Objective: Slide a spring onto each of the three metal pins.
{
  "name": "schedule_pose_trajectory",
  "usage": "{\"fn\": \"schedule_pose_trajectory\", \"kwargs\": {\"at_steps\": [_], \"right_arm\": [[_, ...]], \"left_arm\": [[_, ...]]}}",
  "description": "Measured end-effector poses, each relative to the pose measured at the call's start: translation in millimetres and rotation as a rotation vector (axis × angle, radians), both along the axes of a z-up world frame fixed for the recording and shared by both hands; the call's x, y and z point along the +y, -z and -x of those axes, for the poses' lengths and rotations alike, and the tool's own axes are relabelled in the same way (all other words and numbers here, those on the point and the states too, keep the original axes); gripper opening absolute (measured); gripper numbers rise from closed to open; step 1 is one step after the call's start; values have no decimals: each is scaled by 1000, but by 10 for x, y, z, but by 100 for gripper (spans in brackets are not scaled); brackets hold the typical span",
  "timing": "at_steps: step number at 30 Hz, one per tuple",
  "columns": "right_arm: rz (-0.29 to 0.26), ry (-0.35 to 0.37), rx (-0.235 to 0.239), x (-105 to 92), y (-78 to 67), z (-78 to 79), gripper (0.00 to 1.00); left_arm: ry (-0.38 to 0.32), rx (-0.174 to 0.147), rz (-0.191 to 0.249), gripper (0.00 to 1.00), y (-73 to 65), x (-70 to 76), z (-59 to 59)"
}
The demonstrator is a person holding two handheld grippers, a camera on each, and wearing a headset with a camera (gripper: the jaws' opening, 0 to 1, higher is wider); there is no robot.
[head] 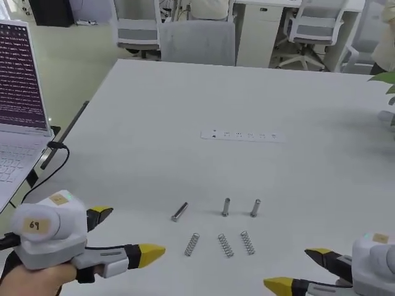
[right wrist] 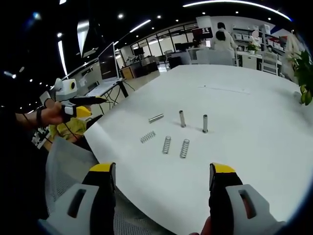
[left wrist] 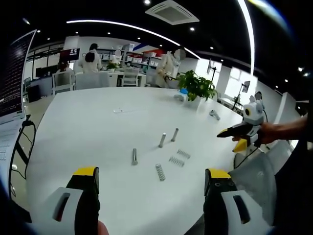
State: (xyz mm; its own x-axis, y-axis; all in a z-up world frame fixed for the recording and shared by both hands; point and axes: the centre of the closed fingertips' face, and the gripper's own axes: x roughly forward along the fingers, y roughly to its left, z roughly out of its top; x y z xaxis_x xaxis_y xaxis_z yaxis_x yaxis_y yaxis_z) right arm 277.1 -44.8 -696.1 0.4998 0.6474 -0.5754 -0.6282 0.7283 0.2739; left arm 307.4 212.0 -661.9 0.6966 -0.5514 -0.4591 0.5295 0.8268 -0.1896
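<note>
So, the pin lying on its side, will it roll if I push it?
Probably: the lying pin is a round rod on a flat table, so it may roll sideways. Its shiny metal looks stiff and perhaps slippery to pinch.

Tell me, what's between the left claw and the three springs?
Nothing but bare white table between the left claw and the springs, as the head view shows.

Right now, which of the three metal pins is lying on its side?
The leftmost pin in the head view, just above the leftmost spring, lies on its side. The middle pin and the right pin both stand upright.
</note>
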Motion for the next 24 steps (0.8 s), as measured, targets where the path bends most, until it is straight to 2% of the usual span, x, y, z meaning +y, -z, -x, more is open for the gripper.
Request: {"fn": "schedule_pose_trajectory", "kwargs": {"at_steps": [11,19,24], "right_arm": [[-3,4,6,-21,22,0,77],[-3,6,10,-41,25,3,76],[-7,7,5,-49,14,-1,75]], "left_arm": [[28,9,-7,84,58,-85,-192],[55,16,-29,81,93,-145,-375],[64,32,-49,80,155,-138,-501]]}}
